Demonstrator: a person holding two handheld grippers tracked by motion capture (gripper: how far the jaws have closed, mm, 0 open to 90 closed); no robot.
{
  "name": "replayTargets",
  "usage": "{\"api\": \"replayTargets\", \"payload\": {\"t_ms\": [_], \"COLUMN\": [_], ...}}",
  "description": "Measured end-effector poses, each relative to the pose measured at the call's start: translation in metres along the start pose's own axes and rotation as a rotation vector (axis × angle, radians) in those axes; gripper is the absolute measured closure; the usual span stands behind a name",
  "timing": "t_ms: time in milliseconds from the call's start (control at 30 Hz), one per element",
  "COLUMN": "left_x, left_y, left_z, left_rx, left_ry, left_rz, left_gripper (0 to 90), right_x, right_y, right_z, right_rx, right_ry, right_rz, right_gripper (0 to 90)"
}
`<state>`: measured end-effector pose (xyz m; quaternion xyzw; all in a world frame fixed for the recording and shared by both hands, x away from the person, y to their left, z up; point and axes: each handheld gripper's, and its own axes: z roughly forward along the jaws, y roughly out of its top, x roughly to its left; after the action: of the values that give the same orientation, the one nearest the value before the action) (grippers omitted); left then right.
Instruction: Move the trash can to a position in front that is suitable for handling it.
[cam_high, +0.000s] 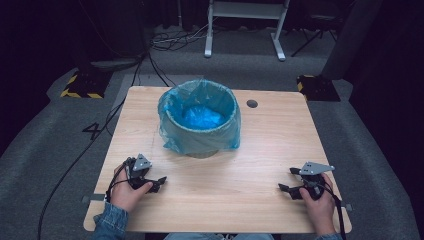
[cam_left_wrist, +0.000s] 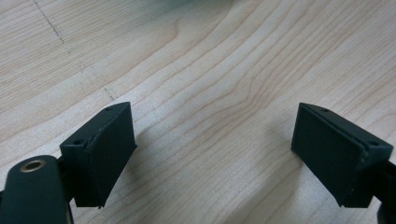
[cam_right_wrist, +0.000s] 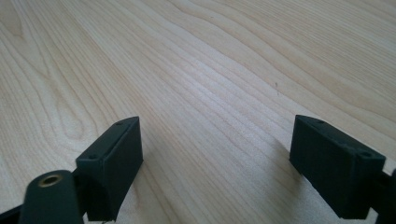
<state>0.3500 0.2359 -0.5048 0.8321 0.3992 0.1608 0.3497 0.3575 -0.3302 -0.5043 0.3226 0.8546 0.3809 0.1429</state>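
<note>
Grippers are resting low on the wooden table (cam_high: 270, 150), both sitting near the person's edge. The left gripper (cam_high: 156, 184) is showing its jaws spread wide over bare wood, holding nothing; the right gripper (cam_high: 289, 181) is doing the same. The bin (cam_high: 200, 117), lined with a blue bag (cam_high: 172, 131), is standing upright ahead of both, toward the far middle of the table. It is lying forward and inward from each hand, and the left is looking slightly nearer.

blue bin liner (cam_high: 200, 117); pale wood-grain table (cam_high: 270, 150); bin perhaps grey.
</note>
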Motion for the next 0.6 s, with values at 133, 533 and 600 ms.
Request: {"api": "replayTargets", "payload": {"t_ms": [133,533,600], "left_x": [0.000,0.004,0.005], "left_y": [0.000,0.000,0.004], "left_z": [0.000,-0.006,-0.010], "left_rx": [-0.002,-0.034,-0.046], "left_ry": [0.001,-0.043,-0.031], "left_rz": [0.002,-0.051,-0.051], "left_gripper": [13.4,23.6,21.8], "right_x": [0.000,0.000,0.000], "right_y": [0.000,0.000,0.000], "right_z": [0.000,0.000,0.000], "right_rx": [0.000,0.001,0.000], "right_ry": [-0.001,0.001,0.000], "right_rz": [0.000,-0.001,-0.003], "right_gripper": [17.1,17.1,17.2]}}
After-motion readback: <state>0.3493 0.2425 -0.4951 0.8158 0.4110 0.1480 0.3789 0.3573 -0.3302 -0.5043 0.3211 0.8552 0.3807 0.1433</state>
